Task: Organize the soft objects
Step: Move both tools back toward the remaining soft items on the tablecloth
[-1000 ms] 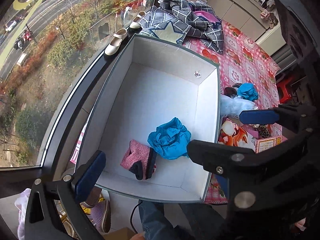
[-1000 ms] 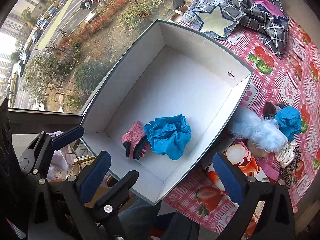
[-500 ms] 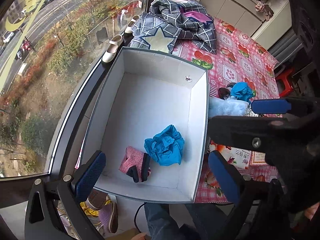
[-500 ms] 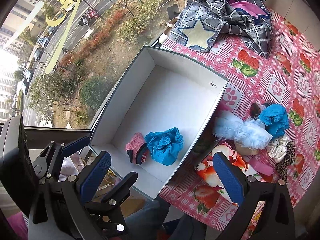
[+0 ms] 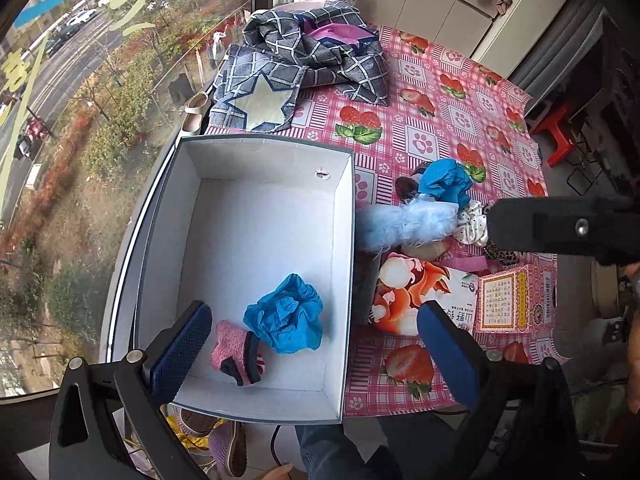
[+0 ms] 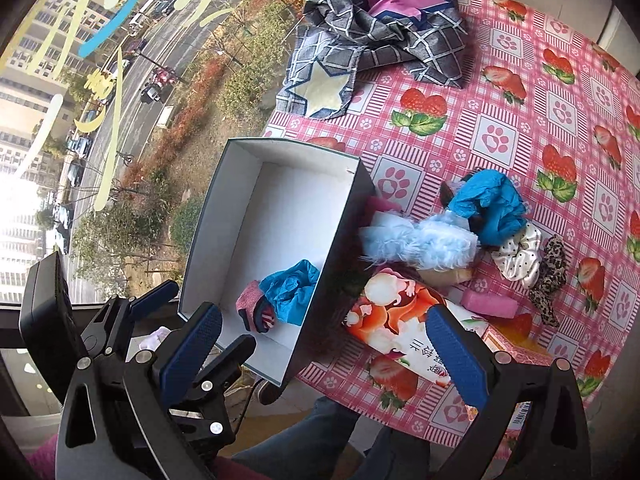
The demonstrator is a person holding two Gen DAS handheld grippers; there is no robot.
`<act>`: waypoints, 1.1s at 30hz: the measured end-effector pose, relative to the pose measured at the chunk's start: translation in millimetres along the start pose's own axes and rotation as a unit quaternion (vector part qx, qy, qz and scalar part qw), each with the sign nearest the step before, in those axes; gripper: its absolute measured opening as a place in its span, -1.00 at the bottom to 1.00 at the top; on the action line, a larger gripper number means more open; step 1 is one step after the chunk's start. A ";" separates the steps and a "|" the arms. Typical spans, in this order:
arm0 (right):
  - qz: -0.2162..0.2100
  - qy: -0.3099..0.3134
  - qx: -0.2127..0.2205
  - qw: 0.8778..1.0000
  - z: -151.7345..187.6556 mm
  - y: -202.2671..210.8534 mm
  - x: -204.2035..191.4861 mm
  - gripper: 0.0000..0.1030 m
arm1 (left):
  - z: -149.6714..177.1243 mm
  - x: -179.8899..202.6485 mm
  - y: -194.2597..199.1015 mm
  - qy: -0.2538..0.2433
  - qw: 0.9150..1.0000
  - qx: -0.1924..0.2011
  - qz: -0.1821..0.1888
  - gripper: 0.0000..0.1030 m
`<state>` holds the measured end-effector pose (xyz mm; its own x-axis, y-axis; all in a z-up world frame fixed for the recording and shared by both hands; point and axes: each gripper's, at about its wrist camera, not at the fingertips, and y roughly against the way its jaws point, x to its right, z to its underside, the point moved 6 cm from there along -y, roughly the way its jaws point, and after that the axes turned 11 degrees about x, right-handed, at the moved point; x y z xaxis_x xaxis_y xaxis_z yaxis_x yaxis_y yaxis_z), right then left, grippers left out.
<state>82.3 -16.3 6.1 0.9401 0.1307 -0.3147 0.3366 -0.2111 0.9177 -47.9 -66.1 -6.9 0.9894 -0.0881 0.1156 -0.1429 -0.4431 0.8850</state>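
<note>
— Both claws, left claw (image 5: 312, 344) and right claw (image 6: 324, 350), are held spread wide and empty.

— Blue cloth (image 5: 286, 314) and pink sock (image 5: 238, 354) are seen inside the box (image 5: 344, 280); the sock is half hidden from the right wrist.

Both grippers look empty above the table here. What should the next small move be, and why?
Probably bring the right gripper, jaws open and empty, down toward the fluffy light-blue piece lying just outside the box. Only a blue cloth and a pink sock are inside; a pile of soft items remains on the tablecloth.
</note>
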 end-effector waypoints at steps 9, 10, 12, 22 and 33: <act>0.031 -0.136 0.020 0.990 10.8 48.9 125.7 1.00 | -17.9 70.9 -33.6 -0.069 0.997 -0.025 0.026 0.99; 0.038 -0.148 0.022 0.988 11.8 52.4 139.3 1.00 | -21.0 77.4 -38.7 -0.073 0.997 -0.029 0.027 0.99; 0.050 -0.170 0.023 0.984 16.0 58.5 166.1 1.00 | -28.3 89.3 -50.7 -0.078 0.996 -0.038 0.028 0.99; 0.072 -0.241 -0.017 0.968 44.9 33.1 265.5 1.00 | -72.8 141.3 -122.0 -0.112 0.991 -0.070 0.002 0.99; 0.038 -0.243 -0.085 0.966 59.6 -49.1 289.0 1.00 | -87.0 180.0 -202.2 -0.124 0.984 -0.120 -0.033 0.99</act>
<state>340.7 -25.9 -144.4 0.8902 -0.3568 -0.2832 0.2901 -0.0352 0.9563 161.4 85.3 -125.8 0.9552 -0.2943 -0.0318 -0.0396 -0.2334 0.9716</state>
